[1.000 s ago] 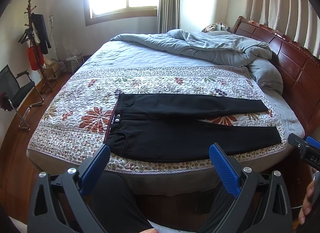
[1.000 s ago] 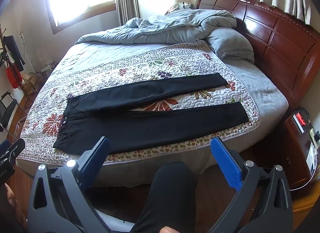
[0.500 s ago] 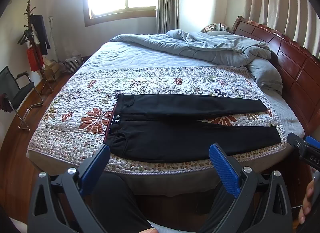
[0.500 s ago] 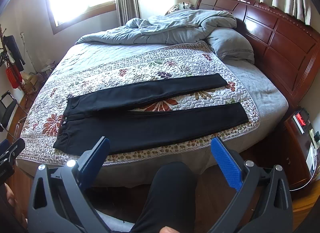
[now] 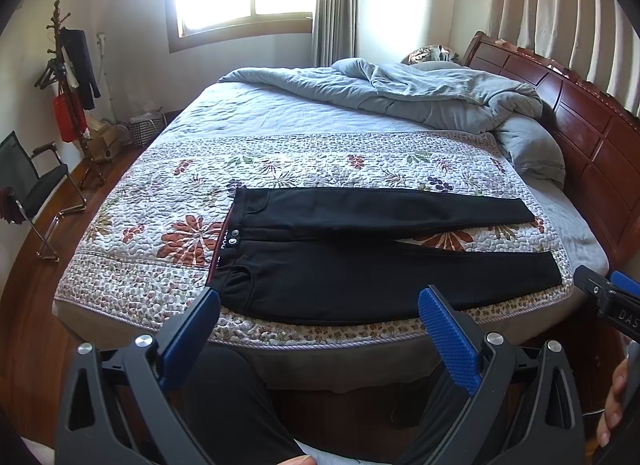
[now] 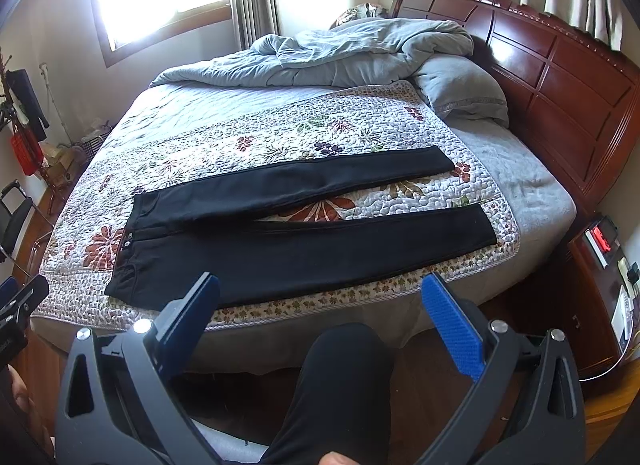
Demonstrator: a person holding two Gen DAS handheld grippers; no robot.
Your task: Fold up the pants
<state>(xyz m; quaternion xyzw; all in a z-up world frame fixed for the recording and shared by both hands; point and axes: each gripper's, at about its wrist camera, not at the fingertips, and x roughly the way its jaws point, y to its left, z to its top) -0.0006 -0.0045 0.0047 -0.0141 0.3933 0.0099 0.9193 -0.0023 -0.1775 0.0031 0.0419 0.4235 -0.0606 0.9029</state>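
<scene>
Black pants (image 5: 360,261) lie flat on the floral quilt (image 5: 280,161) near the bed's front edge, waistband to the left, both legs spread apart and pointing right. They also show in the right wrist view (image 6: 288,241). My left gripper (image 5: 320,317) is open and empty, held in front of the bed below the pants' near leg. My right gripper (image 6: 320,305) is open and empty, also short of the bed edge. Neither touches the pants.
A rumpled grey duvet (image 5: 420,93) and pillow (image 6: 460,89) lie at the far side by the wooden headboard (image 6: 540,77). A nightstand (image 6: 600,277) stands right of the bed. A chair (image 5: 28,189) and coat rack (image 5: 72,77) stand left. The person's leg (image 6: 340,393) is below.
</scene>
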